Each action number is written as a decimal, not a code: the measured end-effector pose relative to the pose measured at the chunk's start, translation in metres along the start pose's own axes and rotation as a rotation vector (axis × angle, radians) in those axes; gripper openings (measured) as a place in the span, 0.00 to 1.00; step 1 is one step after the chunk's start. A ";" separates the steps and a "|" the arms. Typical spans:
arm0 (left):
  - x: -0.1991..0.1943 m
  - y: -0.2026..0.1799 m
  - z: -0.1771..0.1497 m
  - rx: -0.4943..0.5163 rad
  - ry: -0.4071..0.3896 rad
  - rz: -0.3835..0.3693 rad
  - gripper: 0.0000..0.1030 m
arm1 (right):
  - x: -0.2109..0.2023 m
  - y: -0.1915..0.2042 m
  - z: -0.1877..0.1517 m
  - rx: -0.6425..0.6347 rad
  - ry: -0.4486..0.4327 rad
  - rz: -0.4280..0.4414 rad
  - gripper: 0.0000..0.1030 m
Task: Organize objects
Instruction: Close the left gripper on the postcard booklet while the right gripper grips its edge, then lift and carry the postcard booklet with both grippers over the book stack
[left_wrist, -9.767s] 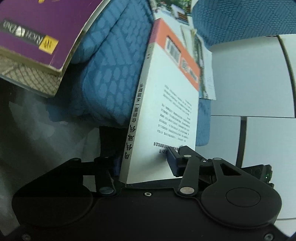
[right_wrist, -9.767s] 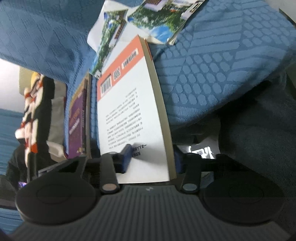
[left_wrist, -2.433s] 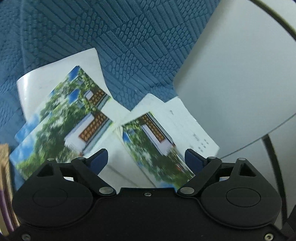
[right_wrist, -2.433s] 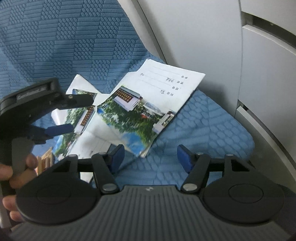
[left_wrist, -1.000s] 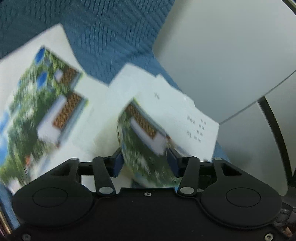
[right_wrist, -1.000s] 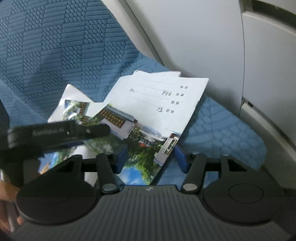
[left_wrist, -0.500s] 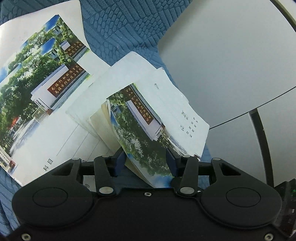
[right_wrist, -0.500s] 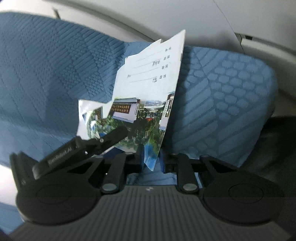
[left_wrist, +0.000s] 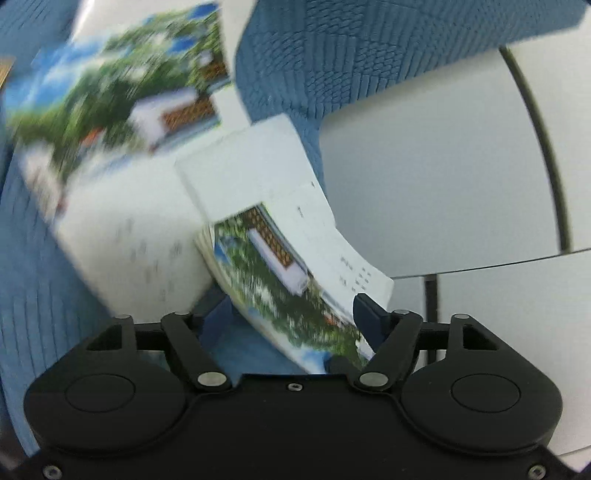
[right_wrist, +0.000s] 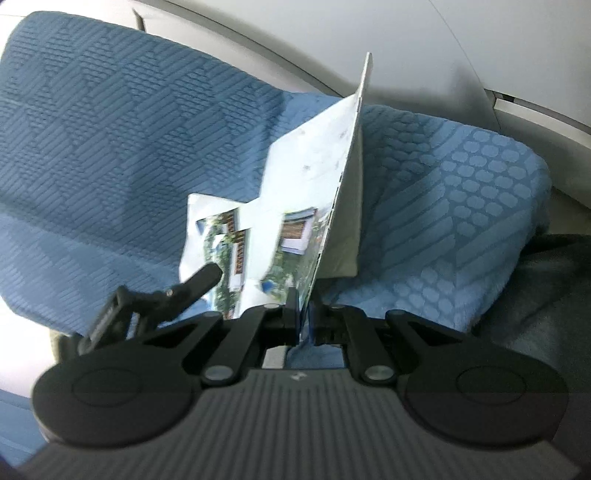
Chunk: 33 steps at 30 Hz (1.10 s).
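A thin booklet (right_wrist: 325, 192) with a photo cover stands on edge, lifted off the blue seat cushion (right_wrist: 461, 206). My right gripper (right_wrist: 303, 314) is shut on its lower corner. In the left wrist view the same booklet (left_wrist: 291, 280) passes between the fingers of my left gripper (left_wrist: 291, 317), whose jaws stand wide apart around it. A second photo booklet (left_wrist: 122, 122) lies flat on the seat to the left, blurred. It shows behind the lifted one in the right wrist view (right_wrist: 218, 236). The left gripper's finger (right_wrist: 199, 280) shows there too.
The blue patterned seat back (right_wrist: 129, 129) rises behind the booklets. A grey-white cabin wall panel (left_wrist: 443, 166) with dark seams runs along the right of the seat. A dark floor area (right_wrist: 554, 295) lies at the right beyond the cushion edge.
My left gripper's jaws have opened from around the booklet. My right gripper has closed tight on the booklet and tilted it further onto its edge. Both views have shifted and blurred.
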<state>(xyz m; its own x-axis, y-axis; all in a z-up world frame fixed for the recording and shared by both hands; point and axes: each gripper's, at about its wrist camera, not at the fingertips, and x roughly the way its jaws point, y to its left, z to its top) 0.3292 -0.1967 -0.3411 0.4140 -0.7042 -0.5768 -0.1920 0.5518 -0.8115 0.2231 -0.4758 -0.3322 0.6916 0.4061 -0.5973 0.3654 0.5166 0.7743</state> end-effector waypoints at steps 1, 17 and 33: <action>-0.003 0.005 -0.009 -0.030 0.002 -0.022 0.70 | -0.004 0.002 -0.002 -0.003 0.000 0.005 0.07; -0.006 0.080 -0.058 -0.382 -0.016 -0.277 0.62 | -0.058 0.017 -0.039 0.051 0.122 0.119 0.07; -0.034 0.044 -0.072 -0.228 -0.052 -0.146 0.04 | -0.080 0.008 -0.039 0.067 0.162 0.100 0.09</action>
<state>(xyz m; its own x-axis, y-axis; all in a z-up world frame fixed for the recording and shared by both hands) 0.2421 -0.1807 -0.3636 0.4963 -0.7417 -0.4511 -0.3197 0.3270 -0.8893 0.1461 -0.4744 -0.2864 0.6192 0.5716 -0.5384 0.3445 0.4184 0.8404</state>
